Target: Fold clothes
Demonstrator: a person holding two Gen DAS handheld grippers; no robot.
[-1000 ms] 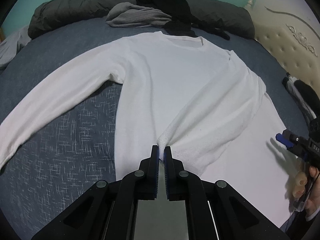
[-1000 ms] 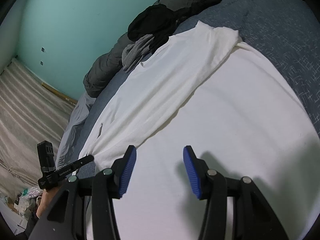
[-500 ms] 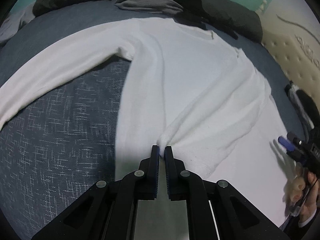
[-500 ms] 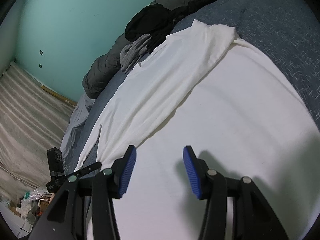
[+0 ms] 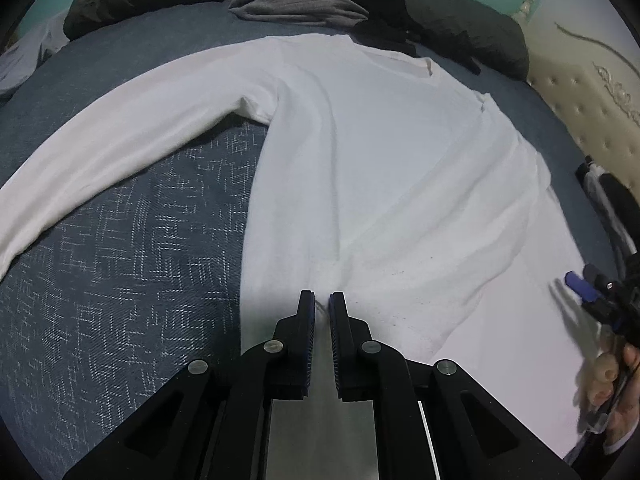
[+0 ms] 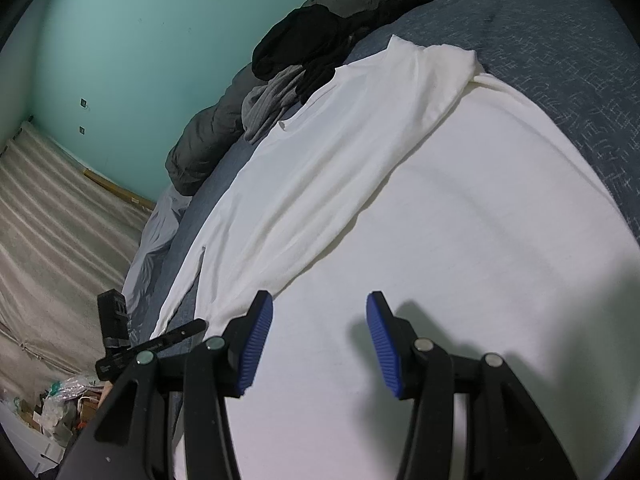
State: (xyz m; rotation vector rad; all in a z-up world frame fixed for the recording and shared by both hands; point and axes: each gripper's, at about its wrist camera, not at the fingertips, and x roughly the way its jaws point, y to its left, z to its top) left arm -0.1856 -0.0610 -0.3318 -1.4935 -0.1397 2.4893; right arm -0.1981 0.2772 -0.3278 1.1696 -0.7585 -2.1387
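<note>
The left wrist view alone shows the white shirt's (image 5: 380,168) spread left sleeve (image 5: 120,152) on the blue bed (image 5: 120,300); the left gripper (image 5: 322,300) is nearly closed, pinching the folded sleeve's cuff. Only the right wrist view shows the teal wall (image 6: 160,60); the right gripper (image 6: 320,312) hangs apart above the shirt, holding nothing.

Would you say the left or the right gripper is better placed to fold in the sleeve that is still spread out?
Left, probably: the left gripper is nearer the spread sleeve; the right gripper hovers open at the shirt's far side.
</note>
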